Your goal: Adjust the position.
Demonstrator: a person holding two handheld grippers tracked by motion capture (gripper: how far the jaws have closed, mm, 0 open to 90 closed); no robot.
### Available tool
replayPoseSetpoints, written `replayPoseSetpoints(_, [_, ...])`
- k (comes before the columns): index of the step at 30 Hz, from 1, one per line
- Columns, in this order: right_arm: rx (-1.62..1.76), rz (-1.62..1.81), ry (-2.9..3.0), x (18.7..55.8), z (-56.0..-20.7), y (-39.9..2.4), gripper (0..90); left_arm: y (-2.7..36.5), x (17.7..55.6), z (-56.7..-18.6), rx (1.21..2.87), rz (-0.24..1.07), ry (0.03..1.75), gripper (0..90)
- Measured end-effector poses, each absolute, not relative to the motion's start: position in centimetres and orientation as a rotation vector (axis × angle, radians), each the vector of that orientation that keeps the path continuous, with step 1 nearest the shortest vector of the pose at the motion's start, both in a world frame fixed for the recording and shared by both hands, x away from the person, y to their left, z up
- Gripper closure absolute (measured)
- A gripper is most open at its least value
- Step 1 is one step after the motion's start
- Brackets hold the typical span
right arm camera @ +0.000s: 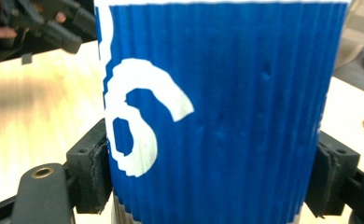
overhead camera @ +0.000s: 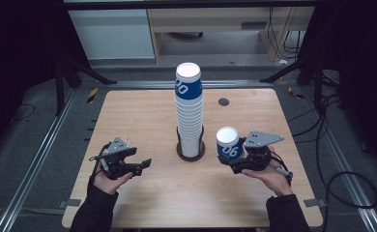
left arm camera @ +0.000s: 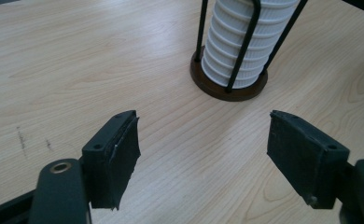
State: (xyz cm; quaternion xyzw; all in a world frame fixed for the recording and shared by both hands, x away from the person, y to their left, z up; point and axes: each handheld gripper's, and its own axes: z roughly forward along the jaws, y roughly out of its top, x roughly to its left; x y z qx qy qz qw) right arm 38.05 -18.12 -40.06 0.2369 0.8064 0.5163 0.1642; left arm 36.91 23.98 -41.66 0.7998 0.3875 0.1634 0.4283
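Blue cup point(overhead camera: 228, 144) clamped in right gripper point(overhead camera: 235, 162), beside cup stack point(overhead camera: 189, 111), bare table point(overhead camera: 143, 116) around

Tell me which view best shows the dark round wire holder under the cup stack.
The left gripper view: the dark round wire holder shows its base and upright rods around the white ribbed cups. The high view gives it small.

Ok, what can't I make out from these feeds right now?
- Whether the blue cup rests on the table: its base is cut off by the bottom edge of the right gripper view and hidden behind the right hand-held gripper in the high view.
- The full cup stack: its top is cut off in the left gripper view.
- The cup's printing: partly turned away.
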Motion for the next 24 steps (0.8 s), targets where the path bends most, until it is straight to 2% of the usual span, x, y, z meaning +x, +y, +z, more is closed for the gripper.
replayPoseSetpoints(24, [0.456,1.427,2.548,38.0,-42.6,-13.7,19.6,21.8,36.2,-41.5,2.028,0.32,0.814,23.3])
